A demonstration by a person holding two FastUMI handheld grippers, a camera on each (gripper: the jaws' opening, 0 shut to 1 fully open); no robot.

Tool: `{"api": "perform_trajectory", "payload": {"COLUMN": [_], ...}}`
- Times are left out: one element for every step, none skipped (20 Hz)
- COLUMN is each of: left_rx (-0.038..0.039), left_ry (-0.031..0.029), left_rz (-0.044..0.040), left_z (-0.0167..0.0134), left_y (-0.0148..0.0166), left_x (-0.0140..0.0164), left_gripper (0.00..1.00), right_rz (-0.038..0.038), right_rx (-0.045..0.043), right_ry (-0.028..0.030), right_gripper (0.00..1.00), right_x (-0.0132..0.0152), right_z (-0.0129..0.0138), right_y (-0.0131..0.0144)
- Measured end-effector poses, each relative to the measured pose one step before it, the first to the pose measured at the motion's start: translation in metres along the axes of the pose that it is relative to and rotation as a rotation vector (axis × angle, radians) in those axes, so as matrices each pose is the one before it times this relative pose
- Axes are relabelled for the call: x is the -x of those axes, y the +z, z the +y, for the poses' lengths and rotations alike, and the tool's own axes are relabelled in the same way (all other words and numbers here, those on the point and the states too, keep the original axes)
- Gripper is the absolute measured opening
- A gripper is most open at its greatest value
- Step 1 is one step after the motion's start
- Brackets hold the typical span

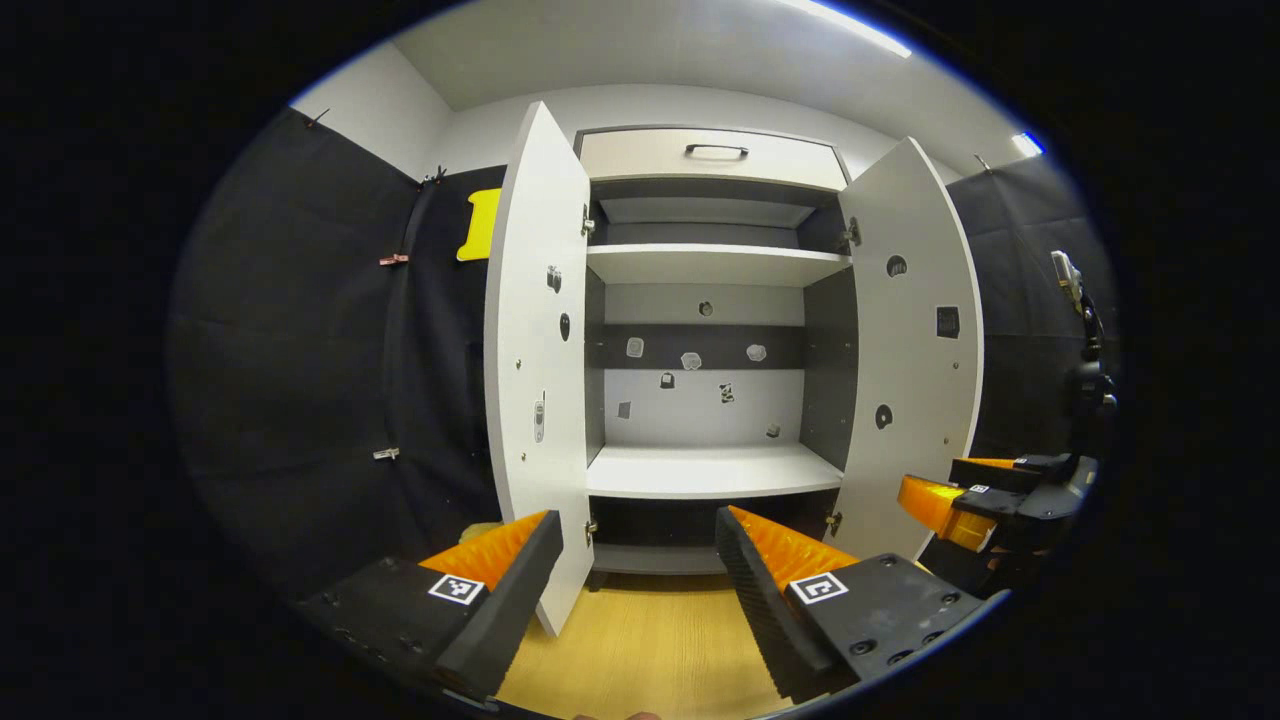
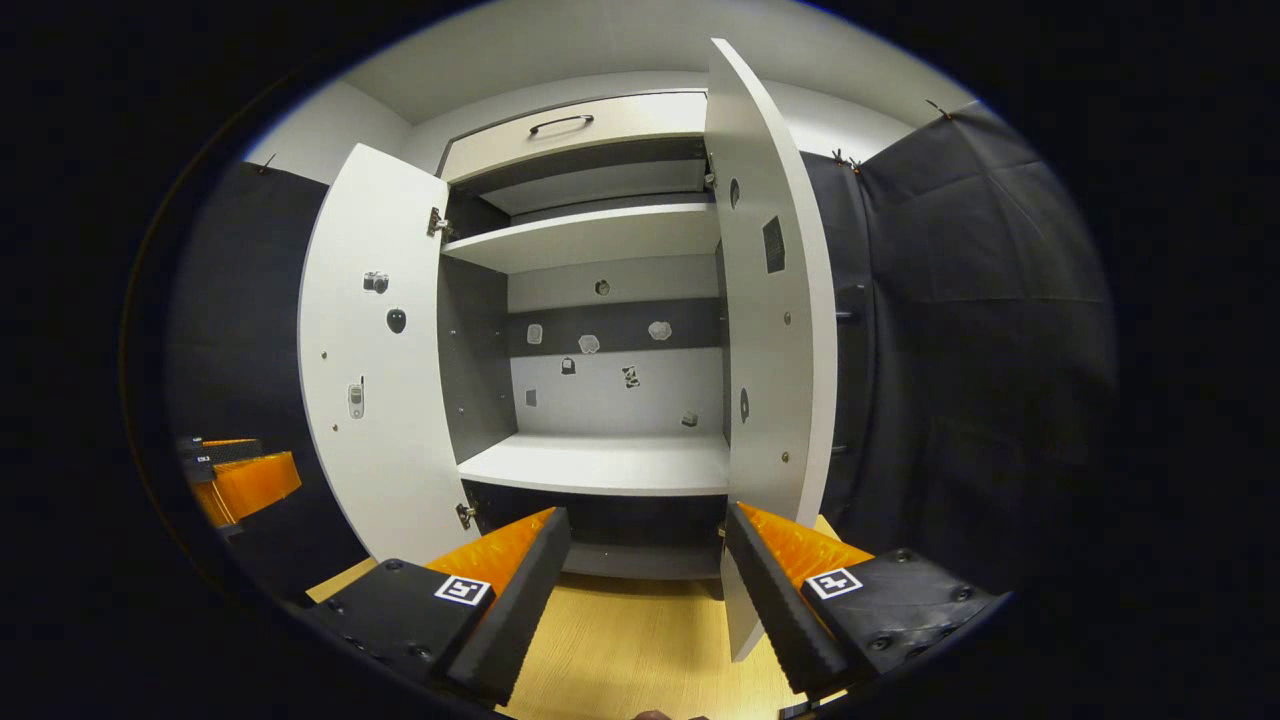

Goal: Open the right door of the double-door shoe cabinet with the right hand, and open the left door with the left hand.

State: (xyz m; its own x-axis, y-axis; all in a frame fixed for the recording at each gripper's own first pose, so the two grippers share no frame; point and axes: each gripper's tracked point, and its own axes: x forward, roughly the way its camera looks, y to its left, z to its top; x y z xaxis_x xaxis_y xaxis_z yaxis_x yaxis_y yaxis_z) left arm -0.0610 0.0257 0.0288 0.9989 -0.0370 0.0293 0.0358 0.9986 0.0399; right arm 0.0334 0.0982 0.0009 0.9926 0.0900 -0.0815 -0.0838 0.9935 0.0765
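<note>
Both doors stand open; left gripper view catches right gripper (image 1: 985, 500).

The cabinet doors (image 1: 535, 330) (image 2: 775, 300) look like smooth matt white board, and the shelves (image 1: 712, 470) are the same white with dark grey matt side walls. The drawer handle (image 1: 716, 150) looks like dark metal. The floor (image 1: 650, 650) is pale wood-grain, smooth with a slight sheen. The gripper fingers (image 1: 765, 590) have ribbed black rubbery pads backed by glossy orange plastic
</note>
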Motion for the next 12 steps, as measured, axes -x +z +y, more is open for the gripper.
{"api": "perform_trajectory", "payload": {"left_rx": [-0.00287,0.00246,0.0068,0.0087,0.00714,0.00499,0.00249,0.00086,-0.00021,0.00043,0.00126,0.00102], "left_ry": [0.00203,0.00171,-0.00231,-0.0035,-0.00055,-0.00031,-0.00025,0.0016,0.00128,0.00184,-0.00105,-0.00089], "left_rz": [-0.00619,-0.00221,0.00508,0.0042,0.00035,0.00108,0.00297,0.00418,0.00089,-0.00253,-0.00067,0.00009], "left_z": [-0.00063,0.00027,-0.00103,-0.00088,-0.00052,0.00074,0.00095,0.00161,0.00138,0.00175,0.00078,0.00027], "left_y": [0.00093,0.00002,-0.00176,-0.00078,0.00021,0.00023,-0.00026,-0.00083,-0.00032,0.00105,0.00013,0.0003], "left_x": [0.00243,0.00121,0.00132,0.00082,0.0005,-0.00028,-0.00152,-0.0009,-0.00036,-0.00091,-0.0013,-0.00053], "left_gripper": [0.95,0.95,0.95,0.95,0.95,0.95,0.95,0.95,0.95,0.95,0.95,0.95], "right_rz": [-0.00476,-0.00105,0.00006,-0.00305,-0.00373,-0.00356,-0.0005,0.00007,-0.00028,-0.00048,0.00223,0.00199], "right_rx": [0.00007,-0.00139,-0.00339,-0.00433,-0.00185,0.00245,0.00619,0.0048,0.00131,-0.00216,-0.00212,-0.0007], "right_ry": [-0.0022,-0.00251,0.00217,0.00026,0.00143,0.00252,0.00084,0.00155,-0.00014,-0.00025,0.00066,-0.00308], "right_gripper": [0.98,0.98,0.98,0.98,0.98,0.98,0.98,0.98,0.98,0.98,0.98,0.98], "right_x": [0.0003,0.00008,0.00147,0.00166,0.00119,0.00152,0.00096,0.00092,0.00109,0.0008,0.0001,0.00031], "right_z": [-0.00007,0.0004,0.002,0.00099,0.00092,0.00201,0.0004,0.0004,-0.00032,-0.00009,0.00043,-0.00026], "right_y": [0.0009,-0.00015,-0.00022,0.00095,0.00041,0.00006,-0.0005,0.00011,-0.00016,-0.00025,-0.00031,-0.00098]}}
